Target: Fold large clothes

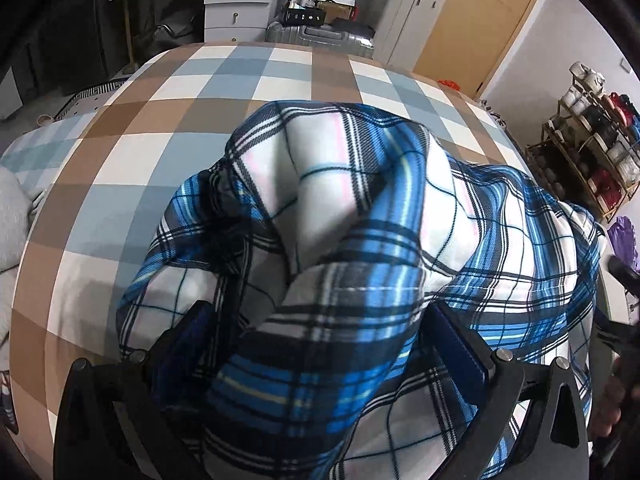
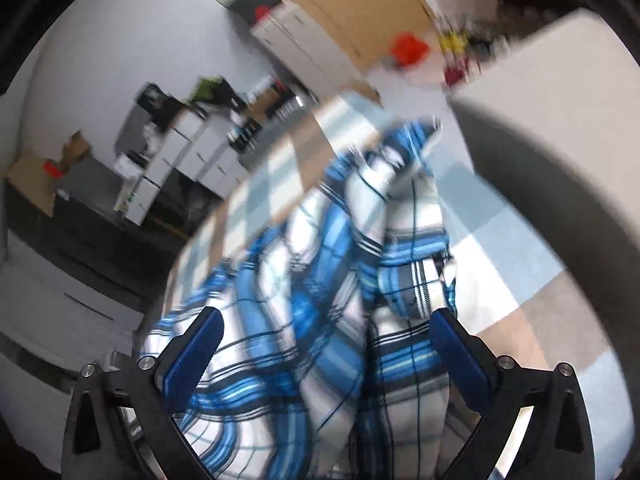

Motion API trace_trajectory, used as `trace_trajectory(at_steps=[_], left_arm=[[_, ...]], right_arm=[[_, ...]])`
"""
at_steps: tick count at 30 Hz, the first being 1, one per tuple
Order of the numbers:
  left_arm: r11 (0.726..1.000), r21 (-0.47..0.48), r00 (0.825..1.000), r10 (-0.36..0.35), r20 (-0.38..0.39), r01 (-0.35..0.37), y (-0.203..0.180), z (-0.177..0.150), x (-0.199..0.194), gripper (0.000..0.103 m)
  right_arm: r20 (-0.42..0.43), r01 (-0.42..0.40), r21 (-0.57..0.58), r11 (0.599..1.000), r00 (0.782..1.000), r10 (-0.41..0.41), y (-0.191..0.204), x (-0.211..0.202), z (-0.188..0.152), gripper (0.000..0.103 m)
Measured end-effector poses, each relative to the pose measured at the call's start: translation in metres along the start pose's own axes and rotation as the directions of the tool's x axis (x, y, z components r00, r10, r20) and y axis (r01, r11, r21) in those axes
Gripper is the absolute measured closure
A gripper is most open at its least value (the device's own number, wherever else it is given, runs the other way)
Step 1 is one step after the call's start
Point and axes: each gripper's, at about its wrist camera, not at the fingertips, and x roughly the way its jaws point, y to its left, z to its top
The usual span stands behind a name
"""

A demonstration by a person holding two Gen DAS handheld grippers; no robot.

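A blue, white and black plaid shirt [image 1: 360,216] lies bunched in a raised heap on the checked bed cover [image 1: 168,120]. My left gripper [image 1: 328,328] is open, its blue-padded fingers [image 1: 456,340] spread wide, and a thick fold of the shirt runs between them and partly covers the left one. In the blurred right wrist view the same plaid shirt [image 2: 320,280] fills the space between the wide-spread fingers [image 2: 196,348] of my open right gripper [image 2: 328,336]. Whether either pad touches the cloth is unclear.
The bed [image 1: 280,68] has brown, blue and white squares. Behind it stand white drawers [image 1: 236,0], a silver suitcase [image 1: 320,36] and a wooden door [image 1: 476,12]. A shoe rack [image 1: 588,152] is at the right. A hand [image 1: 612,396] shows at the right edge.
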Motion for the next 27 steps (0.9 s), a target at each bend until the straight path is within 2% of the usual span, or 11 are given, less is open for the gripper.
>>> trace_trajectory(at_steps=[1, 2, 3, 6, 8, 9, 13, 16, 22, 24, 27], left_arm=[[1.000, 0.002, 1.000, 0.001, -0.002, -0.001, -0.001, 0.001, 0.003, 0.001], [1.000, 0.003, 1.000, 0.004, -0.003, -0.004, -0.001, 0.000, 0.003, 0.001], [1.000, 0.007, 1.000, 0.007, -0.004, -0.007, -0.001, 0.000, 0.003, 0.001], [1.000, 0.005, 1.000, 0.011, -0.008, -0.011, 0.002, 0.003, 0.008, 0.001], [1.000, -0.006, 1.000, 0.008, -0.016, -0.008, 0.005, 0.005, 0.010, 0.001], [1.000, -0.012, 1.000, 0.005, -0.018, -0.005, 0.006, 0.005, 0.010, 0.001], [1.000, -0.025, 1.000, -0.010, -0.024, 0.009, 0.009, 0.005, 0.009, 0.001], [0.999, -0.031, 1.000, -0.013, -0.026, 0.012, 0.010, 0.008, 0.010, 0.001], [0.999, -0.049, 0.999, -0.015, -0.034, 0.013, 0.015, 0.007, 0.009, 0.001], [0.999, -0.050, 0.999, -0.014, -0.031, 0.012, 0.018, 0.006, 0.007, 0.001], [0.998, -0.065, 0.999, -0.018, -0.031, 0.016, 0.022, 0.007, 0.006, 0.001]], right_arm=[[-0.035, -0.006, 0.009, 1.000, 0.999, 0.007, -0.002, 0.006, -0.001, 0.008], [-0.087, -0.033, 0.007, 0.999, 0.996, 0.034, 0.003, 0.016, -0.002, 0.022], [-0.116, -0.042, 0.005, 0.999, 0.992, 0.043, 0.009, 0.019, -0.001, 0.045], [-0.166, -0.082, 0.066, 0.994, 0.982, 0.092, 0.016, 0.019, -0.006, 0.086], [-0.131, -0.143, 0.070, 0.987, 0.980, 0.151, 0.019, 0.009, -0.004, 0.095], [-0.092, -0.189, 0.068, 0.980, 0.976, 0.195, 0.021, -0.002, -0.003, 0.099], [0.055, -0.384, 0.144, 0.912, 0.923, 0.380, 0.002, -0.040, -0.006, 0.099], [0.095, -0.383, 0.182, 0.906, 0.924, 0.371, -0.022, -0.051, -0.019, 0.099], [0.021, -0.208, 0.253, 0.945, 0.978, 0.209, -0.055, -0.031, -0.044, 0.099], [-0.005, -0.100, 0.198, 0.975, 0.995, 0.103, -0.048, -0.032, -0.045, 0.099], [0.032, -0.025, 0.107, 0.994, 0.999, 0.022, -0.033, -0.048, -0.042, 0.096]])
